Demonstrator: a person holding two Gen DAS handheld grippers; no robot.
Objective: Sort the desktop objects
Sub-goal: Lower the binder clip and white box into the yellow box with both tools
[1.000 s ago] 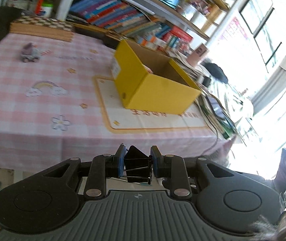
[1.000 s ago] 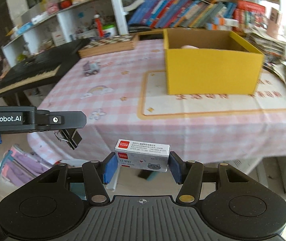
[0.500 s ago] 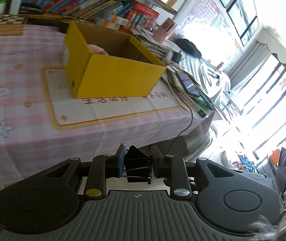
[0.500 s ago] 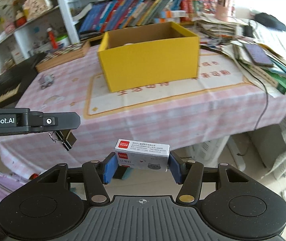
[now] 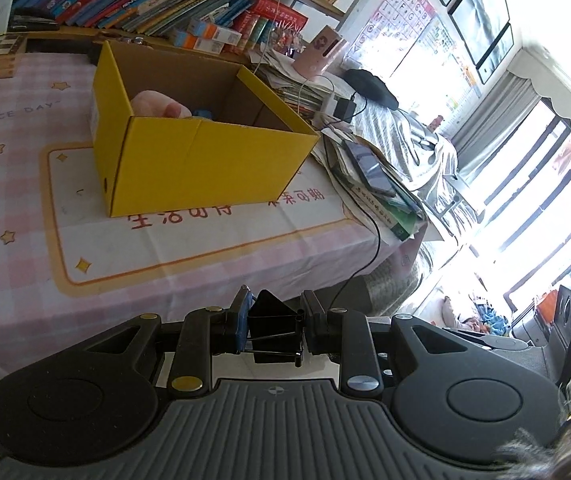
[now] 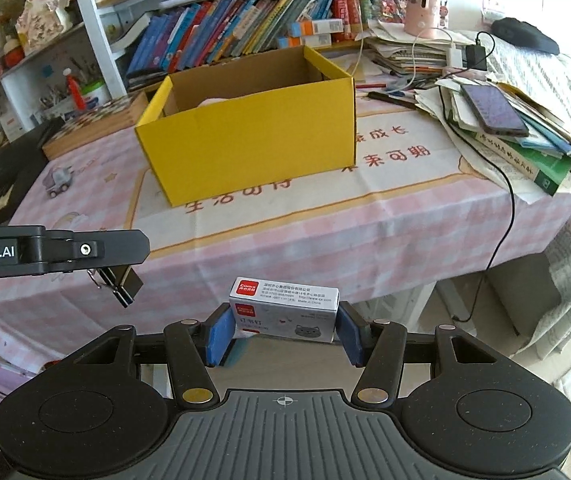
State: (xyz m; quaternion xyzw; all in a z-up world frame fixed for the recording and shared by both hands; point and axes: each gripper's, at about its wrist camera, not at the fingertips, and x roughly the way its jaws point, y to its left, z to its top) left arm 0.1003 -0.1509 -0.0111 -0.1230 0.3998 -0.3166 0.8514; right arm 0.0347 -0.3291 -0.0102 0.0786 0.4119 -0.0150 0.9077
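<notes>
Clamping a black binder clip (image 5: 275,328) between its pads, the left tool (image 5: 275,322) hangs short of the desk (image 5: 17,184) edge, with the yellow box (image 5: 205,168) ahead of it and a little to its left on the printed mat (image 5: 189,248). From this side the box's inside shows: something pink (image 5: 157,106) lies against the wall nearest the tool, with a bit of blue beside it. The right wrist view shows only a pale sliver over that rim. What it gives instead is the right tool (image 6: 283,330) clenched on a small white staple box (image 6: 285,308) with a red label, held lengthwise across the blue pads, off the desk and in front of the yellow box (image 6: 253,148). To the right tool's left the other tool (image 6: 97,256) juts in from the side, the binder clip (image 6: 121,284) dangling under its tip. Ahead and to its right sit a heap of papers with a phone (image 6: 493,110) on top and a black cable (image 6: 505,208) trailing over the desk edge. Far to its left a small toy vehicle (image 6: 59,182) stands on the pink cloth, a thing the left view misses entirely.
</notes>
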